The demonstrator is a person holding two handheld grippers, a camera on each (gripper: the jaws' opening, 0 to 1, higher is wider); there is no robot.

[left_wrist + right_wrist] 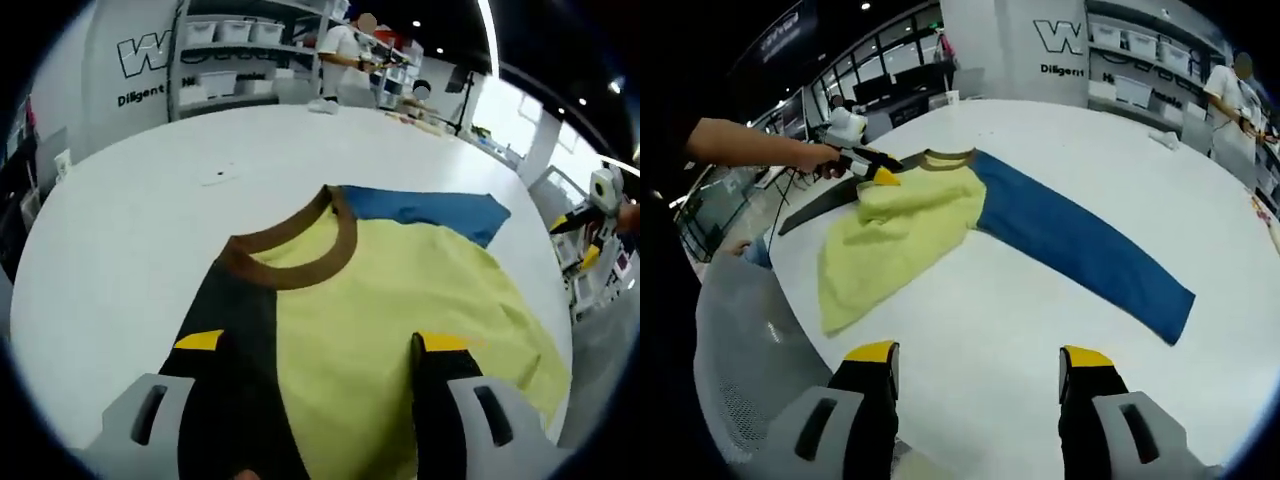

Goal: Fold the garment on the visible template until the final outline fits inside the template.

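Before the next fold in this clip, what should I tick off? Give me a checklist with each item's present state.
1. Left tool open over the garment: ok.
2. Right tool open above bare table: ok.
3. Blue sleeve lying straight on the table: ok.
4. Garment flat: not ok, the yellow body is bunched.
5. Collar in sight for alignment: ok.
6. Template outline visible: cannot tell.

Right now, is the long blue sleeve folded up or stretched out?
Stretched out. In the right gripper view the blue sleeve lies flat and straight across the white table, away from the yellow body.
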